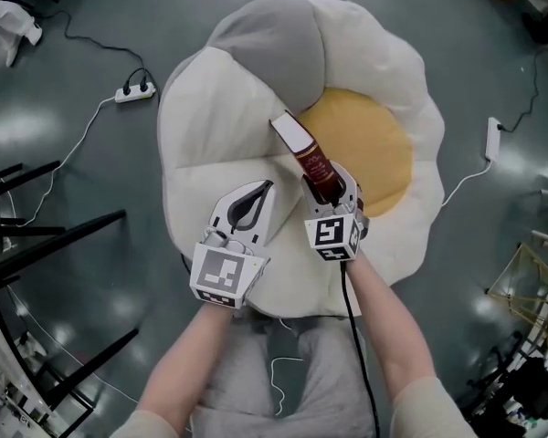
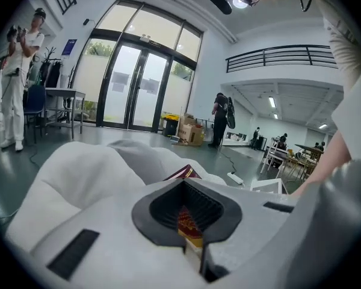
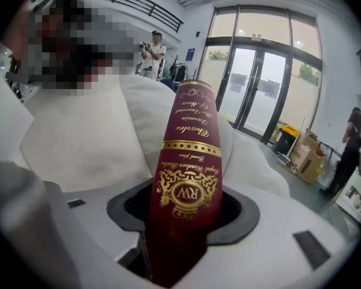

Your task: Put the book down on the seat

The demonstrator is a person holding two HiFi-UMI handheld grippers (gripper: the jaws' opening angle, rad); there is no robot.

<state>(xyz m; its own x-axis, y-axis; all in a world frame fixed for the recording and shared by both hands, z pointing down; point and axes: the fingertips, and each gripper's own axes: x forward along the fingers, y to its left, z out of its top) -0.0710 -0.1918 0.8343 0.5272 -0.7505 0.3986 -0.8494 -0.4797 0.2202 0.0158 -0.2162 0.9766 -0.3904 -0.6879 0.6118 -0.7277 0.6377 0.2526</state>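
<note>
A dark red book (image 1: 310, 158) with gold lettering stands tilted above the seat, a white flower-shaped cushion (image 1: 210, 135) with a yellow centre (image 1: 370, 144) and a grey petal (image 1: 256, 44). My right gripper (image 1: 331, 187) is shut on the book's lower end; in the right gripper view the spine (image 3: 189, 161) rises from between the jaws of this gripper (image 3: 186, 212). To its left, my left gripper (image 1: 258, 192) hovers over the white part of the cushion with its jaws together and nothing in them. In the left gripper view, the book (image 2: 183, 173) shows past that gripper (image 2: 186, 188).
A power strip (image 1: 134, 90) with its cable lies on the grey floor to the left, and another power strip (image 1: 493, 137) to the right. Black chair legs (image 1: 46, 235) stand at the left edge. People (image 2: 18, 41) and cardboard boxes (image 2: 191, 131) are seen near glass doors (image 2: 138, 86).
</note>
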